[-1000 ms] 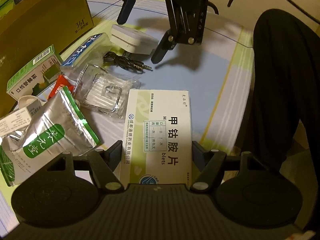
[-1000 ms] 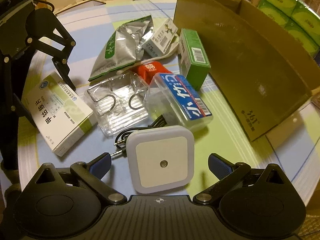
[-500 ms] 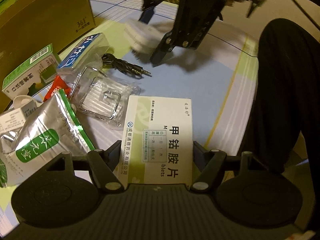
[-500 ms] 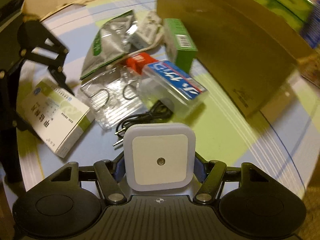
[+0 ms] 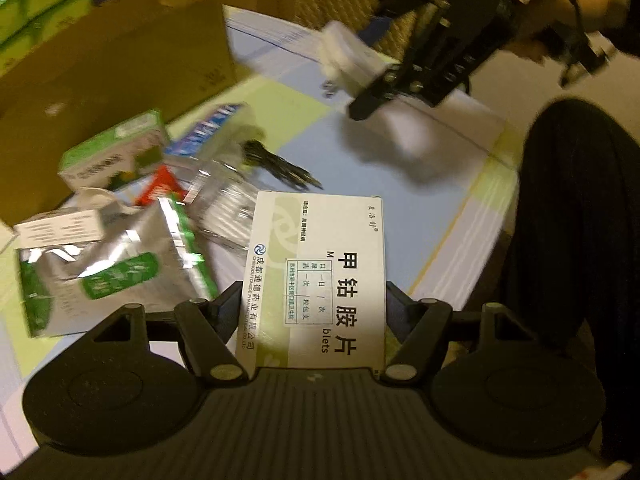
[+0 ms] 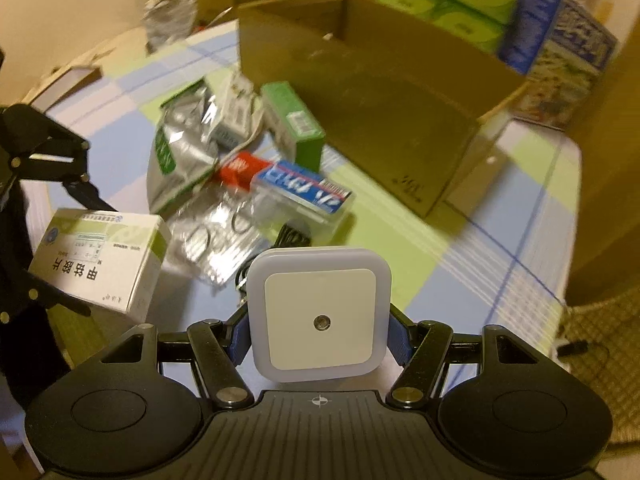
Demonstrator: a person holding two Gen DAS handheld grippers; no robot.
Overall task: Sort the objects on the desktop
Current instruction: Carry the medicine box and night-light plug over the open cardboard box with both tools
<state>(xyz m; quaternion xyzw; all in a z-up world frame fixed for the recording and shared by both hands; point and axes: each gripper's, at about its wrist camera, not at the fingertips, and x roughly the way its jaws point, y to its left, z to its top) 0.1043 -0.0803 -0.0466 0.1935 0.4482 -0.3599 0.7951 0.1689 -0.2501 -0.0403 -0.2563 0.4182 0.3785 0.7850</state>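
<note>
Now both grippers carry something, so this looks like the carry step of the sort. The right gripper [image 6: 318,330] is clamped on a night light [image 6: 319,314], white, square with rounded corners and a small dark sensor dot at centre, held clear above the table [image 6: 460,240]. The left gripper [image 5: 314,312] is clamped on a medicine box [image 5: 318,276], white and pale green with black printed characters, flat face up. In the right wrist view that box shows at 9 o'clock, tilted and apparently off the table. A cardboard box [image 6: 380,120], open-topped, sits at 12 to 1 o'clock beyond the clutter: a foil pouch [image 6: 180,160], a green carton [image 6: 296,124], a clear blue-labelled case [image 6: 304,194], a black cable [image 5: 280,164]. Next move probably calls for swinging each item over the box rim before letting go; which bin each belongs in I cannot tell.
</note>
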